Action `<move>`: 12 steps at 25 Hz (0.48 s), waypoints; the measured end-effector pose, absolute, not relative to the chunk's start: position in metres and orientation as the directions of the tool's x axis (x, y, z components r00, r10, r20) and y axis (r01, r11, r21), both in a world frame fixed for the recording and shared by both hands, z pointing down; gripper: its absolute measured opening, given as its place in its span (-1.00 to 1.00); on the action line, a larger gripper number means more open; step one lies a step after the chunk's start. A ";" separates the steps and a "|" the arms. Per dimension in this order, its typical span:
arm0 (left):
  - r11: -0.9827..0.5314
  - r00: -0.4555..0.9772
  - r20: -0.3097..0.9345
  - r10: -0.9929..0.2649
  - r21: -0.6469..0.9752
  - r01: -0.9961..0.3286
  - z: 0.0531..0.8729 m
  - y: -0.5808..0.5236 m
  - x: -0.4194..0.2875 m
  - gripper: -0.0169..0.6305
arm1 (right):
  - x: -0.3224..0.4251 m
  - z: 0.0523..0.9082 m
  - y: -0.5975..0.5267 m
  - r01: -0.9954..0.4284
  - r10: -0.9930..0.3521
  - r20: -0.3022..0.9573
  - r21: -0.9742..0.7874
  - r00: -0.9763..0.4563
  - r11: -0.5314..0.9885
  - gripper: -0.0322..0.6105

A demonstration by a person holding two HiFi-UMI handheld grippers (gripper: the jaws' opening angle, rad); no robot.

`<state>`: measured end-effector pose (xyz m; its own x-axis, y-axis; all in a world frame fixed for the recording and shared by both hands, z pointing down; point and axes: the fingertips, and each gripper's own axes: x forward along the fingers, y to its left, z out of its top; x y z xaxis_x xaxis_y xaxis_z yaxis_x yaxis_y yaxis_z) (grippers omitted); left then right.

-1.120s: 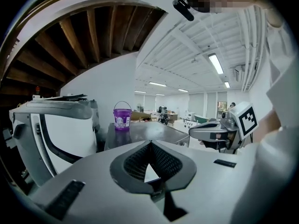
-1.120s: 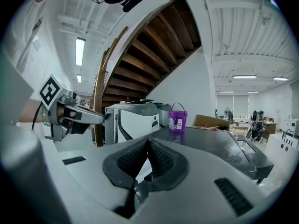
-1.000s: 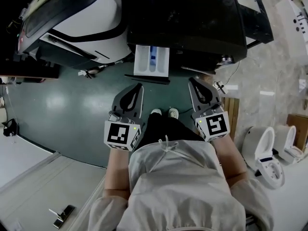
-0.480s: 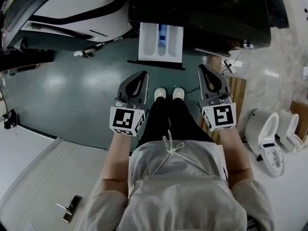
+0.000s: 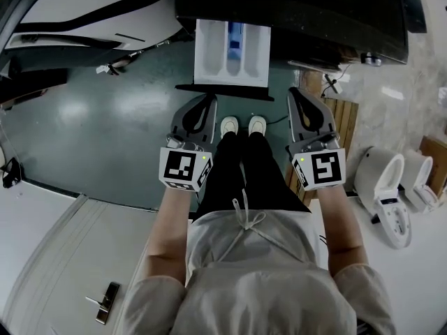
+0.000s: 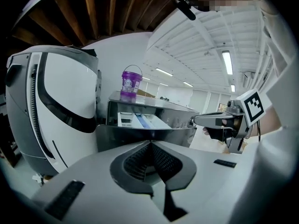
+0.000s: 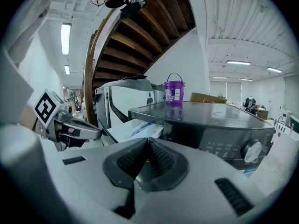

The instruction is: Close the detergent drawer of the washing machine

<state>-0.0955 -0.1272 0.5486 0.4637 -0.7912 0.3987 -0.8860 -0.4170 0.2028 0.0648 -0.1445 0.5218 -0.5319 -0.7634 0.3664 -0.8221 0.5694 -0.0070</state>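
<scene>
The white detergent drawer (image 5: 232, 53) stands pulled out of the dark washing machine (image 5: 328, 16), with a blue compartment in its middle. It shows again in the left gripper view as the drawer (image 6: 140, 121) and in the right gripper view as the drawer (image 7: 135, 129). My left gripper (image 5: 207, 100) is shut with nothing in it, just below the drawer's dark front panel (image 5: 223, 91). My right gripper (image 5: 296, 93) is also shut, to the right of the drawer's front. Neither touches the drawer.
A white and black machine (image 5: 84, 9) stands left of the washer. A purple bucket (image 6: 131, 82) sits on the washer's top. A wooden pallet (image 5: 341, 128) and white toilets (image 5: 391, 187) lie to the right. The person's shoes (image 5: 243, 125) stand between the grippers.
The view has drawn closer to the washing machine. Both grippers have moved forward toward the drawer's front panel and stay shut.
</scene>
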 end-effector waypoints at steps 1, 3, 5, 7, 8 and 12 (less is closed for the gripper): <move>-0.418 0.465 0.397 -0.791 0.204 -0.885 0.549 -0.128 -0.096 -0.89 | 0.064 0.522 -0.146 -0.822 -0.763 0.368 -0.005 -0.532 0.570 -0.89; -0.416 0.461 0.398 -0.793 0.198 -0.888 0.549 -0.127 -0.095 -0.89 | 0.064 0.522 -0.148 -0.821 -0.763 0.372 0.006 -0.528 0.571 -0.89; -0.412 0.458 0.402 -0.793 0.200 -0.889 0.549 -0.127 -0.094 -0.89 | 0.062 0.520 -0.149 -0.822 -0.767 0.371 0.017 -0.524 0.570 -0.89; -0.410 0.461 0.402 -0.791 0.210 -0.887 0.549 -0.129 -0.092 -0.89 | 0.061 0.517 -0.151 -0.824 -0.772 0.361 0.017 -0.522 0.566 -0.89; -0.410 0.460 0.403 -0.791 0.209 -0.888 0.549 -0.132 -0.092 -0.89 | 0.060 0.515 -0.153 -0.826 -0.775 0.356 0.017 -0.522 0.564 -0.89; -0.401 0.446 0.403 -0.799 0.195 -0.895 0.549 -0.146 -0.092 -0.89 | 0.060 0.511 -0.160 -0.831 -0.783 0.346 0.016 -0.517 0.556 -0.89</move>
